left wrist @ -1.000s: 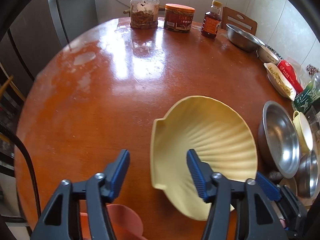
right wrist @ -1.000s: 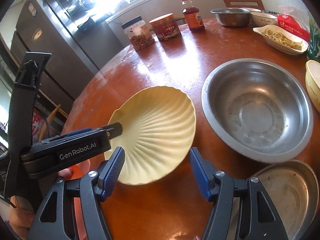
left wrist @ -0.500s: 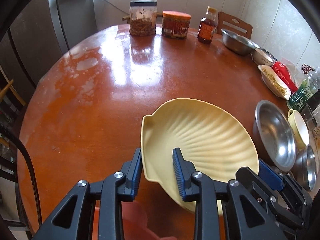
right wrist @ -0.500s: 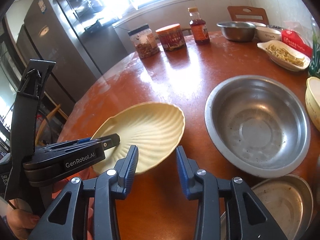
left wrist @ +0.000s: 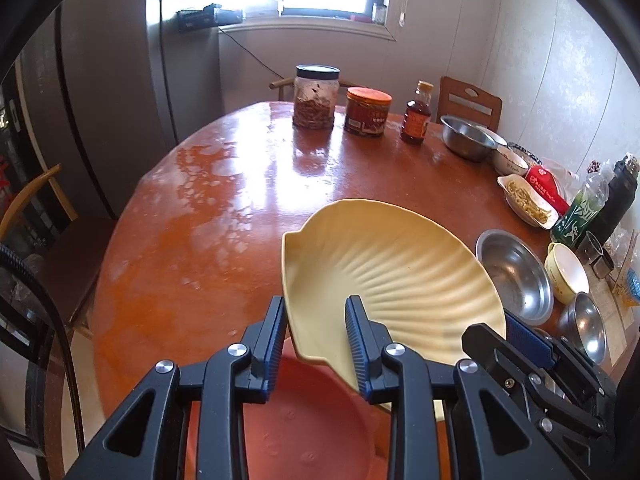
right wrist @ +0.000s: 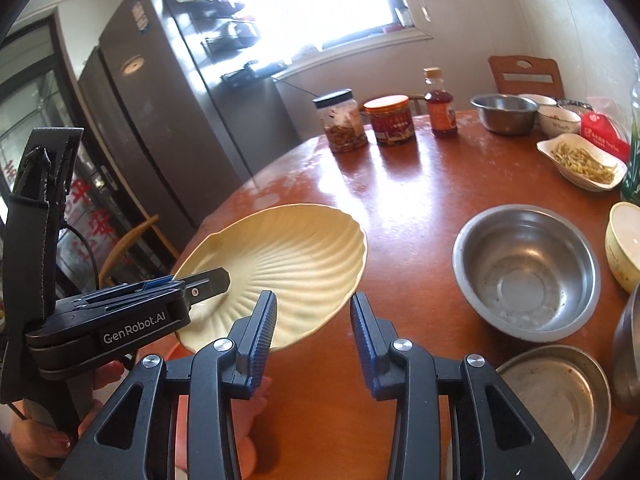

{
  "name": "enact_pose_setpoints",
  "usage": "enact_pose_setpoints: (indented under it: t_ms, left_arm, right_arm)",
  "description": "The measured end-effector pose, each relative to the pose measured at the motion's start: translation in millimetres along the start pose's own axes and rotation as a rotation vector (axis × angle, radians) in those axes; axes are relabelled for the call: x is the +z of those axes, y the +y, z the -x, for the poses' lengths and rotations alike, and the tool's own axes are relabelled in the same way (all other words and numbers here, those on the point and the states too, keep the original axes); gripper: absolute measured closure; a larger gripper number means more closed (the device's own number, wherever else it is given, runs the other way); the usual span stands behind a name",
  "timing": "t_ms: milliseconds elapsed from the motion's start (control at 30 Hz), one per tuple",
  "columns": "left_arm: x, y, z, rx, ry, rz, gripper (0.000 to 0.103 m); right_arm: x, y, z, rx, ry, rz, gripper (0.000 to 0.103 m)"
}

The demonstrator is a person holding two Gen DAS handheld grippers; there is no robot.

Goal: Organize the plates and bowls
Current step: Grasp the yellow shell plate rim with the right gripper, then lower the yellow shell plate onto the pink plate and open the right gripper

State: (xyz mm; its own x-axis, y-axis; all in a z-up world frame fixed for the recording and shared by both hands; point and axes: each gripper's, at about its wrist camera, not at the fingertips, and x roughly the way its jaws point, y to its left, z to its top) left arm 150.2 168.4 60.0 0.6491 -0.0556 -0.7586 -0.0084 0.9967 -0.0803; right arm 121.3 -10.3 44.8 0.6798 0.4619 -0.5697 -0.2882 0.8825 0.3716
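A pale yellow shell-shaped plate (left wrist: pixel 392 272) hangs tilted above the round red-brown table (left wrist: pixel 224 240). My left gripper (left wrist: pixel 316 336) is shut on its near-left rim, seen from the side in the right wrist view (right wrist: pixel 208 284). My right gripper (right wrist: pixel 314 328) straddles the plate's (right wrist: pixel 288 248) near-right rim, jaws closed on it; in the left wrist view it (left wrist: pixel 504 336) clamps the rim from the right. A salmon-pink bowl (left wrist: pixel 320 420) sits below the plate. To the right stand a steel bowl (right wrist: pixel 524 268), a flat steel plate (right wrist: pixel 556 400) and a cream bowl (left wrist: pixel 566 276).
Two jars (left wrist: pixel 316 96) and a sauce bottle (left wrist: pixel 416 114) line the table's far edge, with another steel bowl (left wrist: pixel 466 136) and a white dish of food (right wrist: pixel 582 160) at the right. A fridge (right wrist: pixel 168 120) and a wooden chair (left wrist: pixel 36 200) stand left. A hand (right wrist: pixel 40 444) holds the left gripper.
Both grippers closed on the yellow plate's rim, then rose with it. The plate came off the table and now hangs tilted; both views show more of the room.
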Motion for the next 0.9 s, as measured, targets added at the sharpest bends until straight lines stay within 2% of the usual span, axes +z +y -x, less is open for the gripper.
enact_pose_setpoints:
  t_ms: [367,633,900]
  left_arm:
    - [-41.7,41.0,42.3,0.067,-0.053,0.07,0.072]
    - [-74.4,54.3,42.9,0.116,-0.042,0.113,0.072]
    - [-91.3,52.0,35.1,0.155,-0.032,0.118,0.072]
  right_arm:
    - [-27.3,53.8,14.8,0.077,0.012,0.113,0.064]
    - [-50.8,66.7,4.1,0.104,0.064,0.155,0.064]
    - [-65.7,70.6,-3.5,0.097,0.101,0.192,0.063]
